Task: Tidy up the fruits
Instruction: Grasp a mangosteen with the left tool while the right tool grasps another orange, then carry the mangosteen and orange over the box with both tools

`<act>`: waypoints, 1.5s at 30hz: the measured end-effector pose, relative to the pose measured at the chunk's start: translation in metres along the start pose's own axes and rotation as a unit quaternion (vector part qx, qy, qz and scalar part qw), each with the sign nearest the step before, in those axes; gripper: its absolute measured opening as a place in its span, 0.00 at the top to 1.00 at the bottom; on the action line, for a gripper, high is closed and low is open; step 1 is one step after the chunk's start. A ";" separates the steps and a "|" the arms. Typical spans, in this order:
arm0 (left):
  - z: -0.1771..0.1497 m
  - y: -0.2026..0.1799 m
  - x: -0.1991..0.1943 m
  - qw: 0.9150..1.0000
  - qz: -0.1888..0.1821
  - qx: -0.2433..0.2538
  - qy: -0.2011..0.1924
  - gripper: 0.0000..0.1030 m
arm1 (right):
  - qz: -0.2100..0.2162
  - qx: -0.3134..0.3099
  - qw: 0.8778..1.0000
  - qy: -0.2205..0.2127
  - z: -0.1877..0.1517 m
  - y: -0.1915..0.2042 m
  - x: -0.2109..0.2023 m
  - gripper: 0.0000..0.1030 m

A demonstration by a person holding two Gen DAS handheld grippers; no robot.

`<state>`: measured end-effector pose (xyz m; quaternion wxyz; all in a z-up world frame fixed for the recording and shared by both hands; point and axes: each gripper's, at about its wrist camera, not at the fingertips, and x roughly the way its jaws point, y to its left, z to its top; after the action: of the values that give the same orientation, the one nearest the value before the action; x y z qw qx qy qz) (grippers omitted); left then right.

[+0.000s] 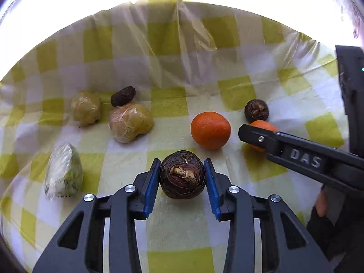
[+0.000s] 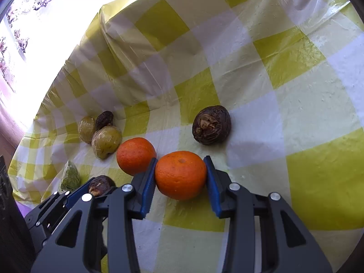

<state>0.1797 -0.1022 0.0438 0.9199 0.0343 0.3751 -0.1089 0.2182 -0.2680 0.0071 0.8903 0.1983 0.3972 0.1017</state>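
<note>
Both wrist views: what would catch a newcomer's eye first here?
The left hand-held gripper has its blue pads around a dark brown wrinkled fruit in the foreground, while the right hand-held gripper clamps a bright orange. A second orange sits just left of that one on the yellow-checked tablecloth, with plastic-wrapped greenish fruits grouped farther left.
</note>
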 end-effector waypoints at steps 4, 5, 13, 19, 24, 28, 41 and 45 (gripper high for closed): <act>-0.031 0.021 -0.039 0.996 -0.040 -0.074 -0.032 0.64 | 0.000 0.001 1.000 -0.001 0.000 0.000 0.000 0.60; -0.038 0.025 -0.047 0.994 -0.050 -0.093 -0.038 0.64 | 0.000 0.002 1.000 -0.001 -0.001 0.000 0.000 0.60; -0.075 0.051 -0.072 0.979 -0.088 -0.175 -0.047 0.64 | 0.001 0.004 1.000 -0.001 0.000 0.000 -0.002 0.60; -0.074 0.058 -0.068 0.976 -0.103 -0.188 -0.042 0.64 | 0.005 0.008 1.000 0.000 0.001 -0.001 -0.001 0.61; -0.074 0.061 -0.067 0.974 -0.109 -0.197 -0.037 0.64 | -0.008 0.021 1.000 -0.009 0.002 -0.003 -0.003 0.61; -0.076 0.064 -0.066 0.973 -0.110 -0.200 -0.037 0.64 | -0.026 0.032 0.999 -0.019 0.002 -0.006 -0.006 0.61; -0.103 0.074 -0.093 0.971 -0.113 -0.208 -0.038 0.64 | -0.018 0.038 0.999 -0.009 -0.058 0.021 -0.043 0.61; -0.121 0.082 -0.108 0.968 -0.120 -0.219 -0.033 0.64 | -0.021 0.024 0.999 -0.003 -0.085 0.038 -0.059 0.61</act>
<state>0.0409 0.0136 0.0308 0.8971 -0.2170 0.3608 -0.1342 0.1145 -0.2303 0.0114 0.8887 0.2110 0.4006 0.0726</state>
